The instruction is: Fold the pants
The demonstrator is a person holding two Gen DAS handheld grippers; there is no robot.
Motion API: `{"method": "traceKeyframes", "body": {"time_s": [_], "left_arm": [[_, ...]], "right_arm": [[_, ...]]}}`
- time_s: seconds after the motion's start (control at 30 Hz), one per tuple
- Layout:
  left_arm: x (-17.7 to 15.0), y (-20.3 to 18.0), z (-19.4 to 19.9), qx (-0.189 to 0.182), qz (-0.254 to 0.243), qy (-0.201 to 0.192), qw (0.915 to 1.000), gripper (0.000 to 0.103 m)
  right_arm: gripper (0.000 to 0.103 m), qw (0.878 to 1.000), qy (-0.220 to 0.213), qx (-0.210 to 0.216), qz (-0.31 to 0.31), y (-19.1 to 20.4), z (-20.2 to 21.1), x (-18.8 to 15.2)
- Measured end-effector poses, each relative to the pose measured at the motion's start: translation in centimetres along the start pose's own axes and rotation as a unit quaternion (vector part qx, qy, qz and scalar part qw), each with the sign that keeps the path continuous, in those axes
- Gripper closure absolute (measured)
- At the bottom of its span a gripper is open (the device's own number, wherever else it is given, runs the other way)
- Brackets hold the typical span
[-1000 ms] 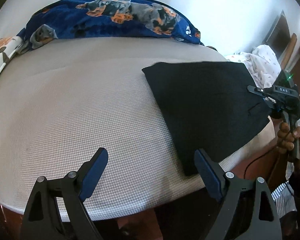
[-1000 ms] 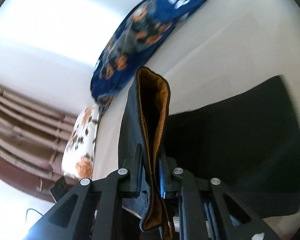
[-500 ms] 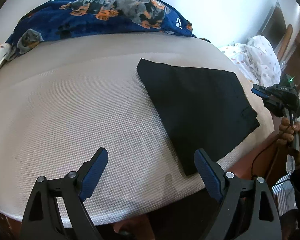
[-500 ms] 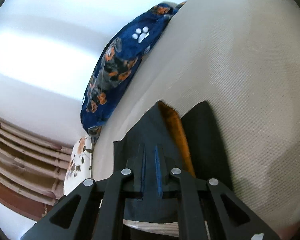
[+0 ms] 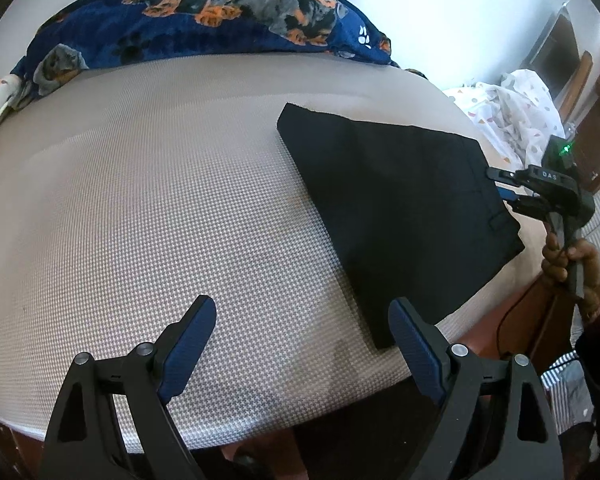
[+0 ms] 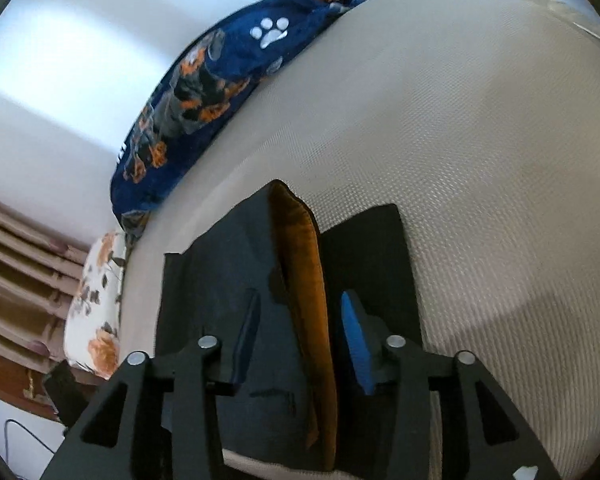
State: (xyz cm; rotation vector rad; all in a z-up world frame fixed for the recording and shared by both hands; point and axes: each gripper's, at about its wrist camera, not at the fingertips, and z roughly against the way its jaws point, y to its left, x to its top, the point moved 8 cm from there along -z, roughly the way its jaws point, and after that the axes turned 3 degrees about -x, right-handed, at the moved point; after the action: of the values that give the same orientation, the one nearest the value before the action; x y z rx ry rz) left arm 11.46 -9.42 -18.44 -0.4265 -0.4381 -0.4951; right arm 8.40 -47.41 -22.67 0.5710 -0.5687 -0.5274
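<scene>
The black pants lie folded flat on the right part of the grey bed. My left gripper is open and empty, above the bed's near edge, just left of the pants' near corner. My right gripper shows in the left wrist view at the pants' right edge. In the right wrist view it is open, its jaws on either side of the pants' waistband with its orange lining, not clamping it. The pants lie under it.
A blue dog-print blanket lies along the bed's far side, with a floral pillow at its end. A white patterned cloth lies beyond the bed at the right. A hand holds the right gripper's handle.
My right gripper has lowered the held waistband onto the bed and opened, letting go of it. The pants now lie flatter. My left gripper has stayed open in place.
</scene>
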Motion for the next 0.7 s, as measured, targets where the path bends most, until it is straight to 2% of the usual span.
{"method": "traceKeyframes", "body": {"time_s": [0.1, 0.17, 0.2, 0.27, 0.33, 0.47, 0.7], "left_arm": [[-0.1, 0.1, -0.2, 0.002, 0.001, 0.004, 1.0000, 0.015], [-0.1, 0.1, -0.3, 0.005, 0.000, 0.006, 1.0000, 0.015], [-0.1, 0.2, -0.4, 0.006, 0.000, 0.007, 1.0000, 0.015], [-0.1, 0.1, -0.6, 0.007, 0.002, 0.009, 0.9999, 0.015], [0.0, 0.1, -0.7, 0.007, 0.003, 0.011, 0.9999, 0.015], [0.2, -0.2, -0.8, 0.009, -0.001, 0.011, 0.9999, 0.015], [0.8, -1.2, -1.1, 0.007, -0.015, 0.012, 0.9998, 0.015]], "right_arm": [[0.058, 1.000, 0.024, 0.002, 0.016, 0.5, -1.7, 0.0], [0.058, 0.999, 0.038, 0.019, 0.024, 1.4, -2.5, -0.3], [0.071, 0.998, 0.039, 0.015, 0.043, 2.0, -2.7, -0.5], [0.078, 0.997, 0.036, -0.008, 0.068, 2.6, -2.8, -0.6], [0.088, 0.997, 0.027, -0.009, 0.070, 2.7, -2.4, -0.6], [0.091, 0.999, 0.006, 0.016, 0.047, 2.9, -0.9, -0.4], [0.093, 0.999, -0.014, 0.036, 0.006, 1.8, 1.3, -0.4]]}}
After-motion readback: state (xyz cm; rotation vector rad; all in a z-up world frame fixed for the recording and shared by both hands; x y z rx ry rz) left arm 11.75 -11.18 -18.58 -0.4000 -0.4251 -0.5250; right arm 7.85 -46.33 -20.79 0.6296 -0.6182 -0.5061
